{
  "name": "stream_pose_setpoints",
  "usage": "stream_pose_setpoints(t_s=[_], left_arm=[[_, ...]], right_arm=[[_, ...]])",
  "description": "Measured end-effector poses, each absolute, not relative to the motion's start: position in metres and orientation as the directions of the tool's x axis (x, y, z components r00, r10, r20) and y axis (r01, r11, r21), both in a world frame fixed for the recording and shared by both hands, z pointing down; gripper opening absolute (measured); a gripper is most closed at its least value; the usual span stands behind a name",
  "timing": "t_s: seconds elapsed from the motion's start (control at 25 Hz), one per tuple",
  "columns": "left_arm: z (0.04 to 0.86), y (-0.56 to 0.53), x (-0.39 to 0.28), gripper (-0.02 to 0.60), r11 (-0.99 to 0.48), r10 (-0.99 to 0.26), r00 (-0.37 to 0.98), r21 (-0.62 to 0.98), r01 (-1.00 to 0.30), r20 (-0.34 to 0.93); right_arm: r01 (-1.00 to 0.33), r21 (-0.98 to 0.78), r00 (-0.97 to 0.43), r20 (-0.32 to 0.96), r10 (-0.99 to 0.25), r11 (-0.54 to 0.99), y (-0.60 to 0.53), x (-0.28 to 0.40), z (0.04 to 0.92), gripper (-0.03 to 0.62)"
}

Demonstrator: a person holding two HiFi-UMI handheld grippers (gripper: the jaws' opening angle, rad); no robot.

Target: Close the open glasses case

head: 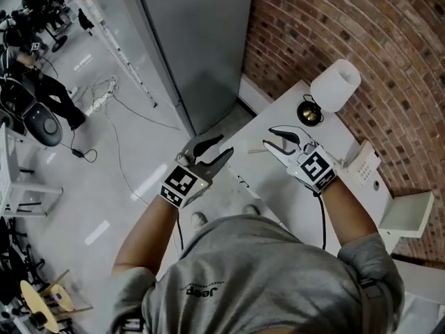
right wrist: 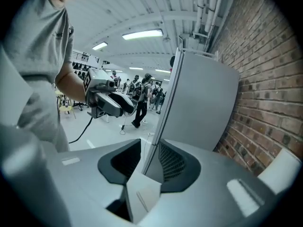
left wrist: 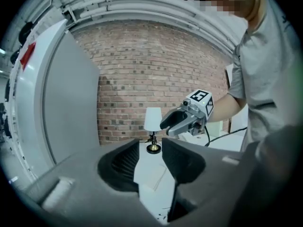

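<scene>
"Head view first. Where are the claws?"

"Both are held up in front of the person, above the white worktop point(head: 278, 193). The left claw point(head: 221, 147) hangs over the worktop's left edge, near the grey cabinet point(head: 195, 40). The right claw point(head: 270, 137) is just beside it, and the two are angled toward each other."

"Is either gripping anything?"

"No. The left gripper view shows its jaws a narrow gap apart, with only the worktop and the lamp point(left wrist: 152, 119) beyond them. The right gripper view shows much the same: a narrow gap, the cabinet's edge and the floor point(right wrist: 106, 134) behind, nothing pinched."

"And the case?"

"I cannot pick it out for sure. A small pale flat thing point(head: 256, 149) lies on the worktop, between the two claws as the head view shows them. It is too small to tell whether that is the case, or whether it is open or closed. Neither claw holds it."

"Anything else?"

"The lamp has a white shade on a brass foot and stands at the worktop's far end, by the brick wall point(head: 334, 26). The person wears a grey shirt point(head: 257, 277)."
</scene>
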State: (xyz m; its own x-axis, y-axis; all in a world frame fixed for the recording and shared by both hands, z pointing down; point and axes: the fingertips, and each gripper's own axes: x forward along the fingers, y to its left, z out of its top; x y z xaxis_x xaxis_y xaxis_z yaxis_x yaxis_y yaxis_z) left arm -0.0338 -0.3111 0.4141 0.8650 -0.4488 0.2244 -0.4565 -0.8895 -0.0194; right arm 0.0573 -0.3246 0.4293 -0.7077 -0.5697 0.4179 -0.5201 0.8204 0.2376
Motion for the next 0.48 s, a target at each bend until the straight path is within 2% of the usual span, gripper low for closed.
stream_pose_setpoints(t_s=[0.48], left_arm=[[0.34, -0.288, -0.121, 0.012, -0.759, -0.637, 0.77, 0.147, -0.634, 0.038]], right_arm=[[-0.636, -0.019, -0.761, 0.18, -0.623, 0.771, -0.319, 0.001, 0.334, 0.018]])
